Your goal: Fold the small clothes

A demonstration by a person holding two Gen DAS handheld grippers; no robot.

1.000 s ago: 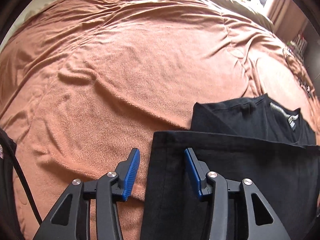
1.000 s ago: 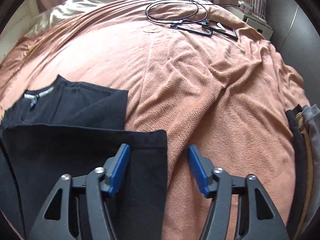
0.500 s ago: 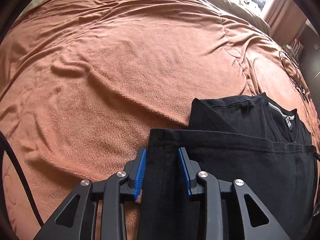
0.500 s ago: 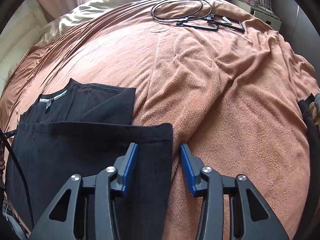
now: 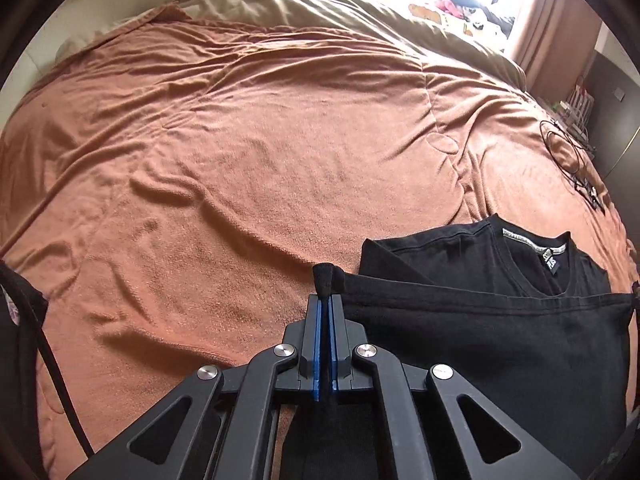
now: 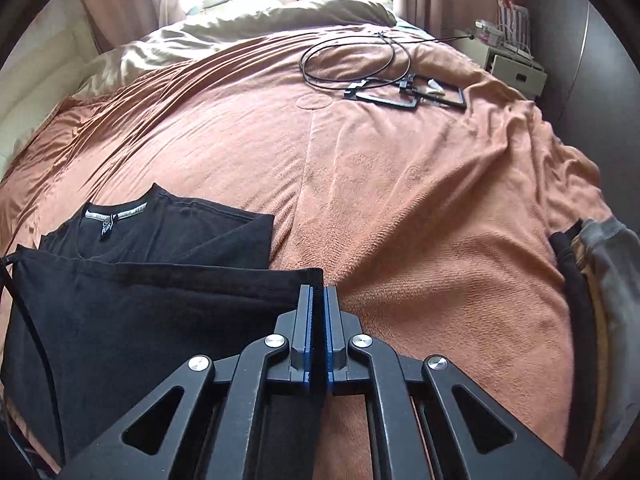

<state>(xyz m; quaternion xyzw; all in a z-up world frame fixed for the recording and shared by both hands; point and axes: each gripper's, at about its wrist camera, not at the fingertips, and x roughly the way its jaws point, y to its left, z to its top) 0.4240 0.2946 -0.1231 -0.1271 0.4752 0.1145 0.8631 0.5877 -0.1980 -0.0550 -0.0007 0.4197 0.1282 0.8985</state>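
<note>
Left gripper (image 5: 325, 300): jaws pressed together on the left corner of the hem of the black cotton T-shirt (image 5: 500, 344), a small tuft of fabric poking up past the blue pads. Right gripper (image 6: 317, 290): jaws likewise pressed together, clamped on the right corner of the same hem. Hem edge drawn in a straight line between the two grippers, lower half of the shirt raised and folded up toward the collar. Neckline with grey woven neck tape (image 6: 116, 213) and small black label facing up, uncovered beyond the hem. Folded-in sleeves lying flat at each side of the upper body. Shirt placed near the front edge of the rust-orange terry blanket (image 5: 240, 152) spread over the bed. Beyond the blanket, an olive-beige duvet (image 5: 320, 8) by the window. On the far right part of the blanket, a coiled black cable (image 6: 352, 60) beside flat black frames (image 6: 420, 96). At the right edge, a stack of folded clothes (image 6: 596, 280) in black, tan and grey.
</note>
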